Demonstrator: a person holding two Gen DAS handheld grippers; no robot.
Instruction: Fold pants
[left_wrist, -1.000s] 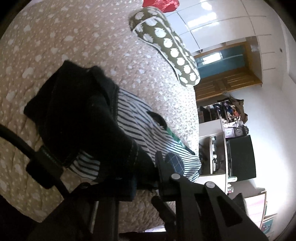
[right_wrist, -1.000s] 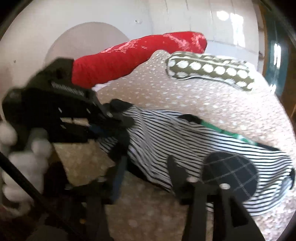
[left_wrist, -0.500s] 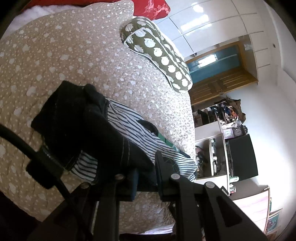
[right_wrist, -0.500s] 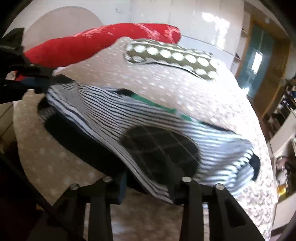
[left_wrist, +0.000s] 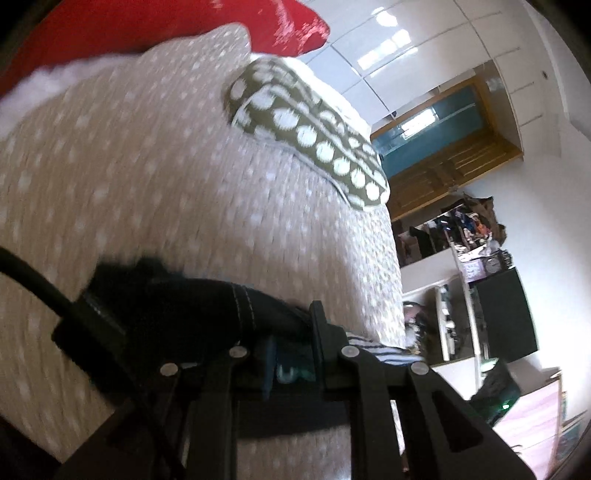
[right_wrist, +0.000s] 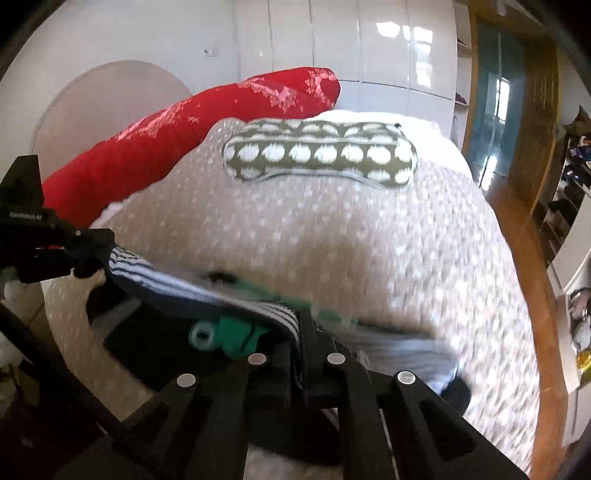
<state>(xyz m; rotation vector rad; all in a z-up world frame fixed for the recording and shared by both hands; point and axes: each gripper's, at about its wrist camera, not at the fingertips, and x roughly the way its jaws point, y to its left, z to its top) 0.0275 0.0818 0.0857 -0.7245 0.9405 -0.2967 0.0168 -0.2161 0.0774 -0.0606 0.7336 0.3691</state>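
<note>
The left hand-held gripper is clamped on the pants: dark fabric with a line of pale stitching bunches between its fingers, and a strip of striped cloth shows at 3 o'clock of the fingertips. In the right wrist view the right hand-held gripper is likewise closed on the pants, pinching a striped edge, with a green trim and a green eyelet piece showing just at 9 o'clock of the pinch. The garment stretches from this grip toward 10 o'clock, where the left hand-held gripper holds its other end; the cloth looks lifted between the two, though blur makes it hard to tell how much of it touches the bed. A blurred grey-striped part trails toward 4 o'clock over the bed's beige dotted cover.

At 12 o'clock on the bed lies an olive pillow with white spots, and a red bolster sits behind it, toward 10 o'clock, against the white wall. In the left wrist view, a wooden door is at 2 o'clock and cluttered shelves are at 3 o'clock.
</note>
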